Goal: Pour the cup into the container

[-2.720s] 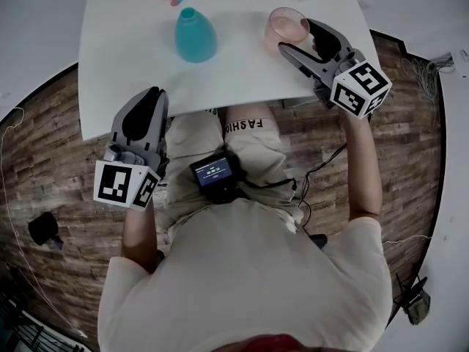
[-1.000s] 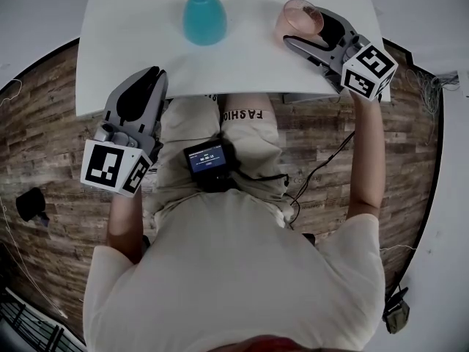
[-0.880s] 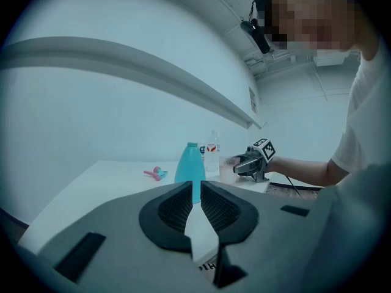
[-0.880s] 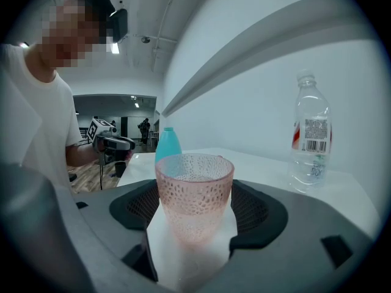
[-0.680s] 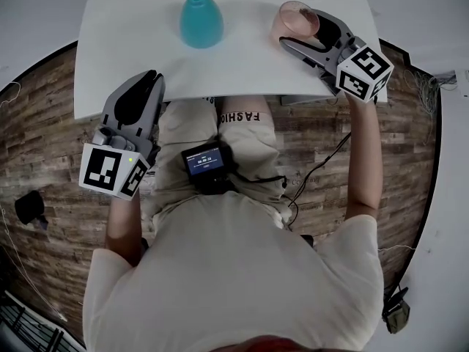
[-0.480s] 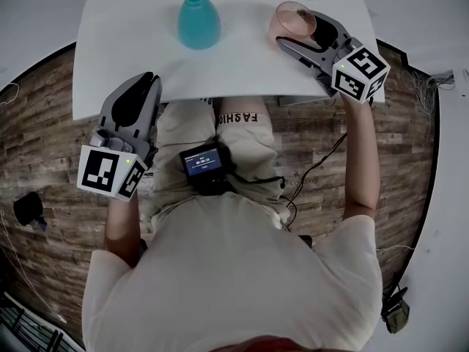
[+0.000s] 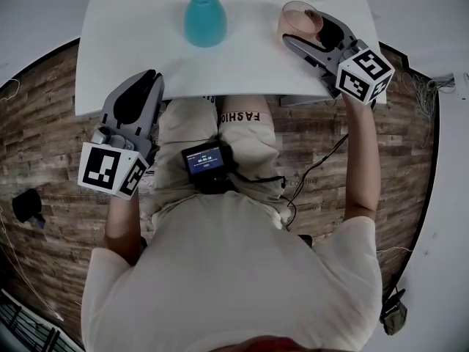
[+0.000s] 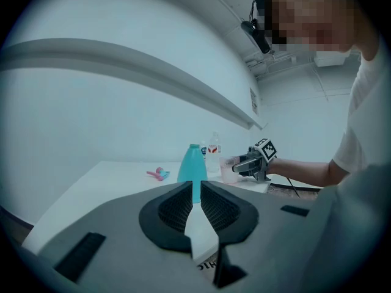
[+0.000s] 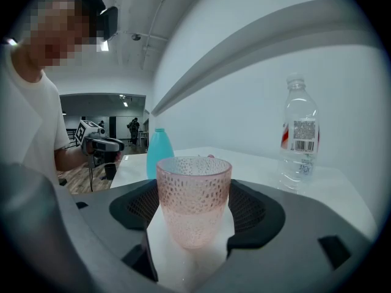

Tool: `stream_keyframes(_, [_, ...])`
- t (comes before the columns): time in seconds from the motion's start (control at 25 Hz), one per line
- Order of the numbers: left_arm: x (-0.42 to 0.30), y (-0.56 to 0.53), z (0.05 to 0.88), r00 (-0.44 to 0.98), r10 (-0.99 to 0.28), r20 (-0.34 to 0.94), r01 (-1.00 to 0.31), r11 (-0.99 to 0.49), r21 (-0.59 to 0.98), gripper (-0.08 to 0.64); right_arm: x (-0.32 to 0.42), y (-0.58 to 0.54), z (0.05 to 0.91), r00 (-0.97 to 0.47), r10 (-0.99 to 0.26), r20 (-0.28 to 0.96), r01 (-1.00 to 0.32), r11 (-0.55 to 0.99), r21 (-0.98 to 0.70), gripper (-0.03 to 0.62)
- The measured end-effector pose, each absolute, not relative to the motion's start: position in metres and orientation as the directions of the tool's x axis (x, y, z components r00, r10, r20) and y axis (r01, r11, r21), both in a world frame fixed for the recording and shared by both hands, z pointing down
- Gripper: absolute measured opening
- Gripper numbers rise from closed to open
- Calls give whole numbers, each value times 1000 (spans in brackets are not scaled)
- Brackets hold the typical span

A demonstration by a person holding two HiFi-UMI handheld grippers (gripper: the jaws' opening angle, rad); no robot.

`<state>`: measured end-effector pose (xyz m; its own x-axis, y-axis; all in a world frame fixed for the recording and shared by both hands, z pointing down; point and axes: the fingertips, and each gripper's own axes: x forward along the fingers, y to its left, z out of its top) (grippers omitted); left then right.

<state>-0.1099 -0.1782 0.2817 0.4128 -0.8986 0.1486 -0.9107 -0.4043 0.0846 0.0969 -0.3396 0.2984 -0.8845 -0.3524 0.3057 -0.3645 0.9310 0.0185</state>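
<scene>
Head view: pour not begun. Right tongs point(image 7: 302, 34) closed on the pink textured cup point(image 7: 300, 20), which is part full and upright near the tabletop's point(image 7: 124, 42) right edge. Teal container point(image 7: 204, 19) stands well apart, mid far edge. Left tongs point(image 7: 146, 79) barely parted, empty, off the near edge. Left to do: carry, tip. White tabletop, clear water bottle point(image 9: 298, 133), wood-plank floor point(image 7: 44, 130).

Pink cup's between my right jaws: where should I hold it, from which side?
Take the pink cup at mid-wall, level, from the near side as the right gripper faces it: it stands upright, narrows downward and seems partly filled, so keep it vertical.
</scene>
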Motion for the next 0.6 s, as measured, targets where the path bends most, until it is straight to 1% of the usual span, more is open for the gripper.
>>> stream_keyframes(0.32, [-109, -181, 284, 411, -900, 147, -911, -401, 91, 51, 99, -341, 302, -884, -354, 306, -372, 928, 0, 354])
stream_keyframes(0.6, [-111, -183, 284, 405, -902, 147, -914, -395, 92, 52, 99, -341, 304, -880, -364, 306, -374, 927, 30, 354])
